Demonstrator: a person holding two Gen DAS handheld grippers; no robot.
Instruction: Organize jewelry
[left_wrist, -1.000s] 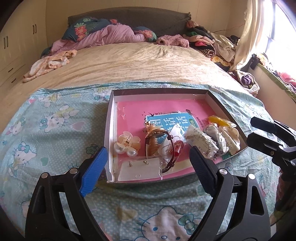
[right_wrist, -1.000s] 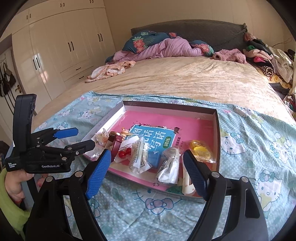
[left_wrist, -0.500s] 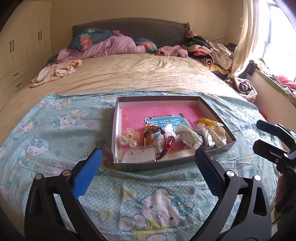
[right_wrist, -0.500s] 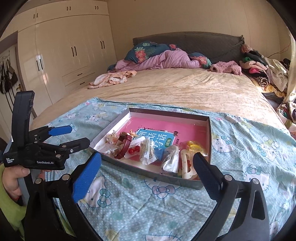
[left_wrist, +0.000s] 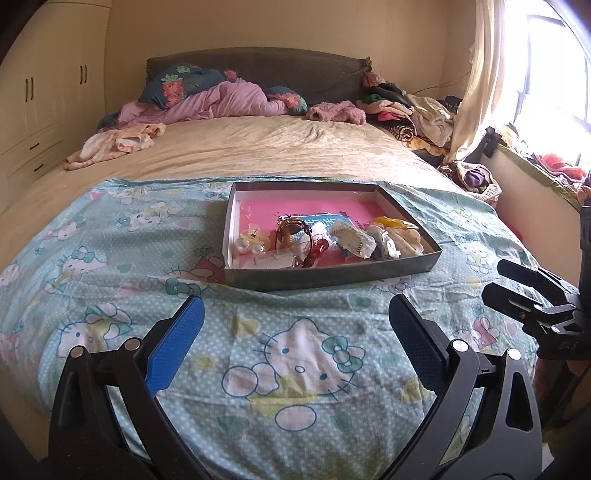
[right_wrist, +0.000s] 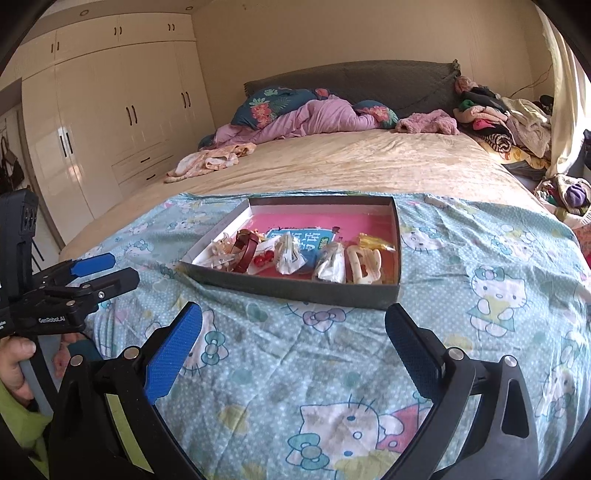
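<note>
Left gripper (left_wrist: 295, 325): jaws standing wide apart after just opening, blue pads (left_wrist: 173, 350) facing inward, nothing lying between them; hovering above the cartoon-cat sheet (left_wrist: 110, 258), well short of the box. Also showing at the left edge of the right wrist view (right_wrist: 107, 271), a hand (right_wrist: 14, 362) in a green sleeve (right_wrist: 14, 421) gripping its handle.

Right gripper (right_wrist: 293, 325): jaws likewise spread to their widest, having just been opening, holding nothing; pointing over the sheet toward the near wall of the box. Its black fingers (left_wrist: 517, 291) are showing at the right edge of the left wrist view.

Shallow grey cardboard box (left_wrist: 332, 275): lying flat on the sheet, beyond both grippers, pink lining showing at the back, a blue printed card (right_wrist: 299, 236) lying on it.

Jewelry, all sitting inside the box along its near side:
- pearly white hair claw (left_wrist: 251, 240), toward the left corner
- brown bangle (left_wrist: 291, 230), just beside it
- red bead piece (right_wrist: 264, 258)
- earring card in clear sleeve (left_wrist: 269, 260), against the near wall
- clear packets with pale contents (left_wrist: 351, 238)
- cream hair clip (right_wrist: 364, 264), toward the right
- yellow item in clear wrap (right_wrist: 375, 242), behind the clip

Beige bedspread (left_wrist: 258, 151): stretching behind the sheet, with pink bedding (left_wrist: 214, 103), floral pillows and heaped clothes (left_wrist: 413, 114) lying by the dark headboard (left_wrist: 277, 72)

Cream wardrobe (right_wrist: 110, 122): standing left of the bed
</note>
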